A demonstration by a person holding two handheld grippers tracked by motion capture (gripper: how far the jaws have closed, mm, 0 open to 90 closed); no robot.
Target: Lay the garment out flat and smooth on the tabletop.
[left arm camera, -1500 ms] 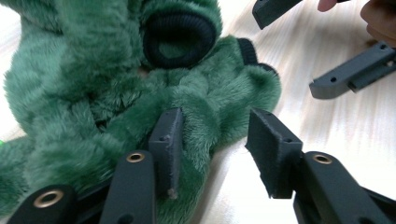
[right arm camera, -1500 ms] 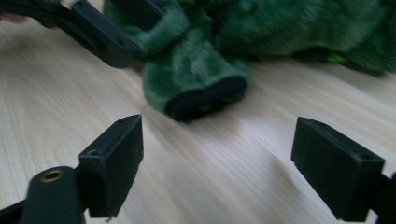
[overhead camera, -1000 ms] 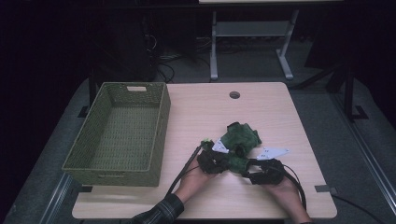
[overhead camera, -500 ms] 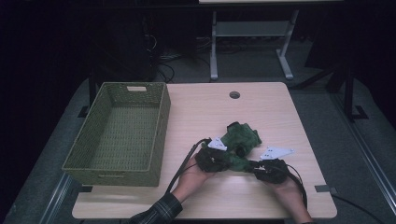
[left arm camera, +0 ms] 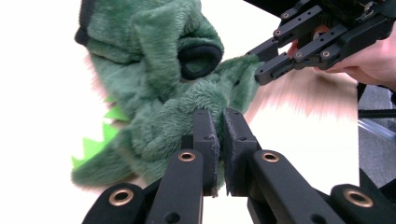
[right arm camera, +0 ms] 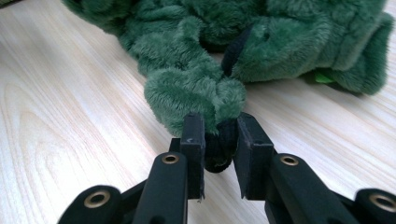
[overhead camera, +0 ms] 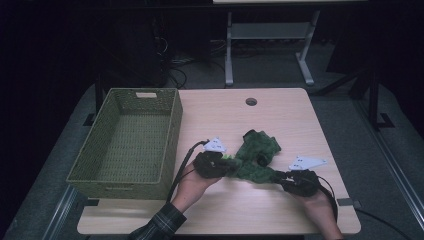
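A: High view, item one: a green plush garment (overhead camera: 257, 155) is lying on the right half of the wooden counter (overhead camera: 235, 210), stretched between two hands.

B: Left tongs (left arm camera: 218, 135)?

A: They are pinching a fold of the green plush at its left end, jaws nearly together.

B: Right tongs (right arm camera: 219, 140)?

A: Their jaws have just been closing and are now clamping a dark-trimmed cuff at the right end.

B: Item two?

A: A green woven basket (overhead camera: 172, 132) is standing on the counter's left side, just beside the left hand (overhead camera: 192, 182), apart from the garment.
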